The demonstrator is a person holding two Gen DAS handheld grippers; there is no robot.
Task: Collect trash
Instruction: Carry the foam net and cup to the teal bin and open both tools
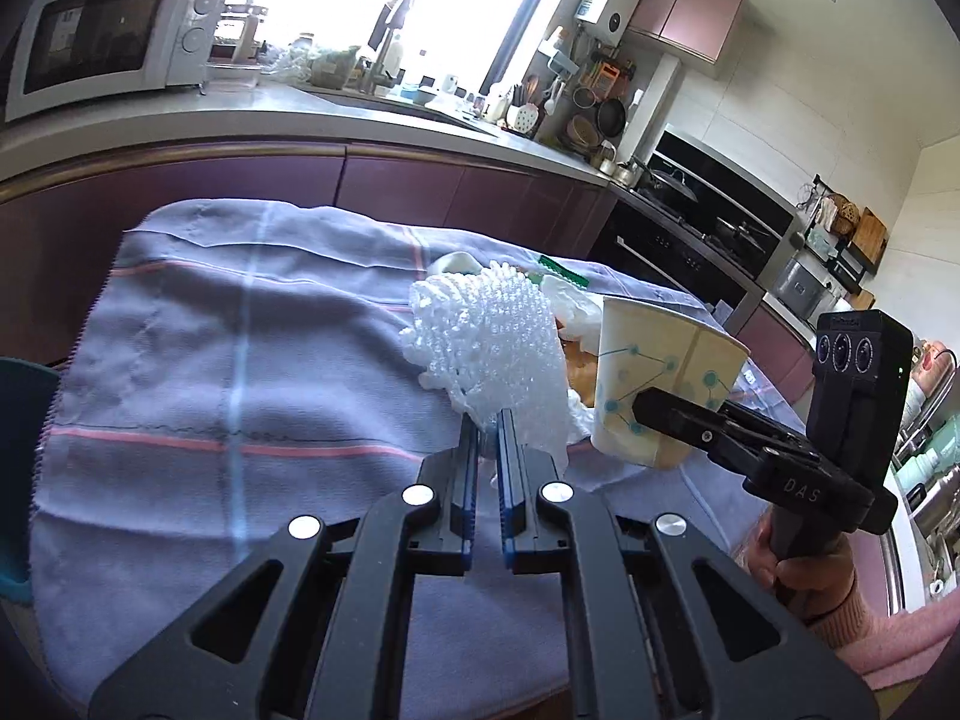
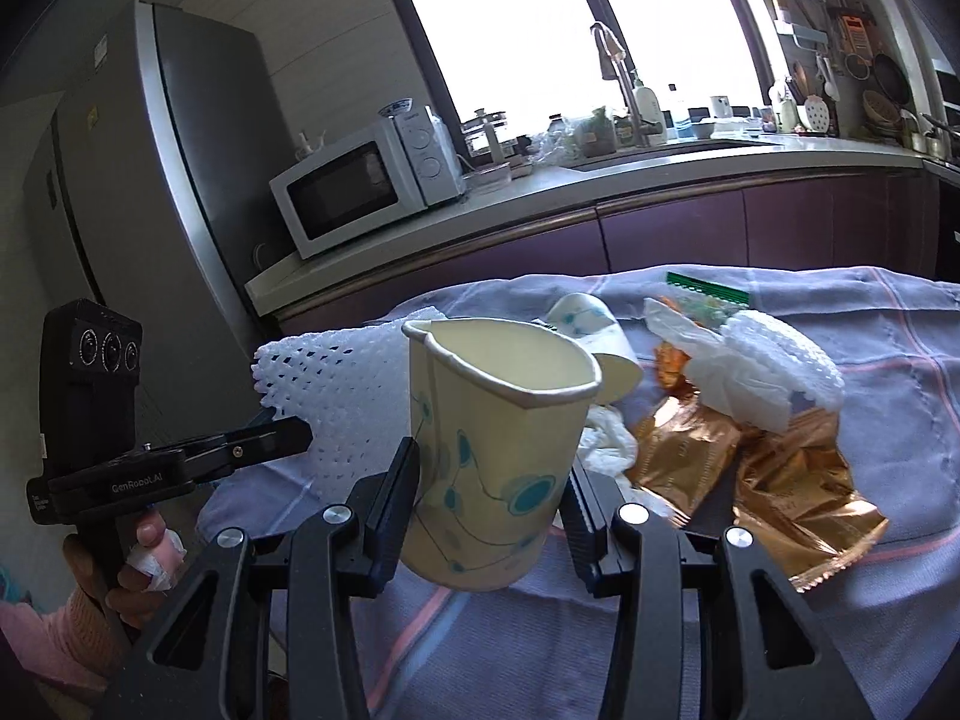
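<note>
**A:** How far along are you with the trash?

**B:** From what shows, you are mid-collection with both hands loaded. On the left, your left gripper [image 1: 487,420] is clamped on a sheet of white foam netting [image 1: 498,336], which hangs lifted off the cloth. To its right, your right gripper [image 2: 492,468] squeezes a crumpled paper cup [image 2: 492,456] with teal dots, its rim bent out of round, held above the table.

**A:** And what is left?

**B:** Several pieces lie on the cloth to the right of the cup: a second paper cup [image 2: 591,324] on its side, crumpled white tissue [image 2: 606,444], two shiny gold wrappers [image 2: 804,498], a second piece of foam netting [image 2: 786,354] and a green-edged packet [image 2: 708,288] behind them. No bin is clearly visible; a teal edge [image 1: 18,480] sits at the far left, but I cannot tell what it is. I judge that the task is well short of done.

**A:** Describe the surface and room.

**B:** The table is draped in a grey-blue cloth [image 1: 240,330] with thin pink stripes, somewhat wrinkled. Behind it, left to right: a tall grey refrigerator [image 2: 150,180], a white microwave [image 2: 360,186] on a pale counter [image 2: 600,180] over purple cabinets, a sink tap [image 2: 618,72] under a bright window, hanging utensils, then a black stove [image 1: 708,210].
</note>
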